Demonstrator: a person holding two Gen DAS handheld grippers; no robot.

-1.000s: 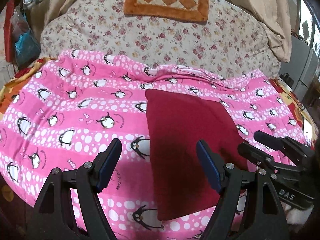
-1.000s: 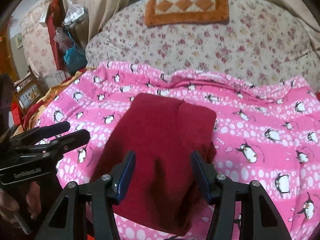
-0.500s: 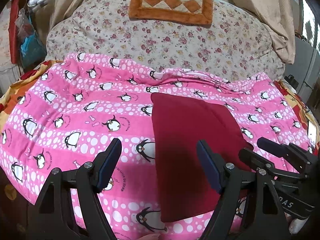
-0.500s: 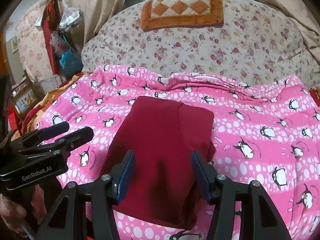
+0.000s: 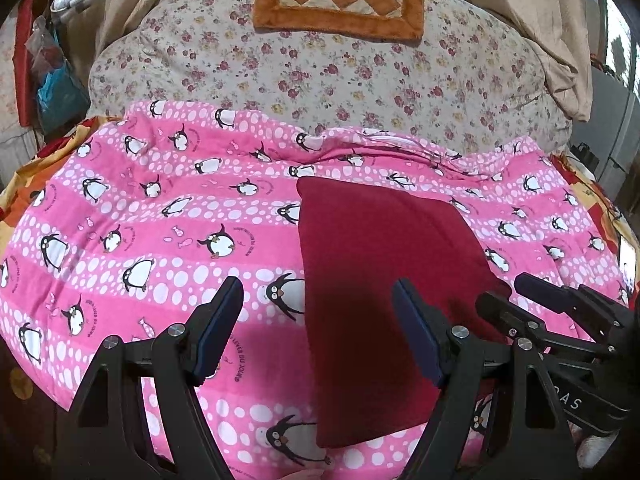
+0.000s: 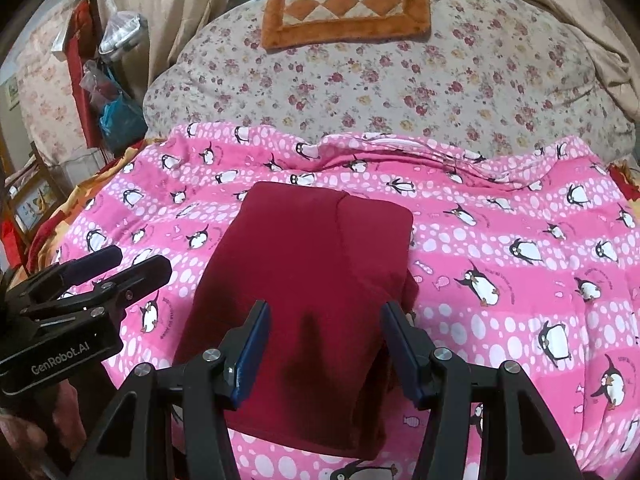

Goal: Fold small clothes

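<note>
Little changed from a second earlier: slightly more of the bed in both views now, the dark red folded garment [image 5: 380, 276] lying in the same spot with the same outline, both tongs unchanged in spread.

Folded into a tidy oblong, smooth-faced, with one seam-like crease running lengthwise in the right wrist view [image 6: 316, 280]. Lying flat on the pink penguin-print quilt [image 5: 160, 240], near the quilt's front edge. A second layer peeking out along the garment's right side in that view.

Left gripper [image 5: 318, 332] spread wide, nothing between its blue-padded fingers, poised over the garment's left edge and the quilt beside it. Right gripper [image 6: 324, 344] open at a middling width, empty, poised over the garment's near half without touching it.

Quilt soft and puffy, white-dotted in bands, rumpled along its far edge. Beyond that edge, a cream quilted cover with small red flowers [image 5: 320, 64]; on top of it a plush orange-and-cream checkered mat [image 5: 340, 4], rectangular and fuzzy-bordered.
</note>
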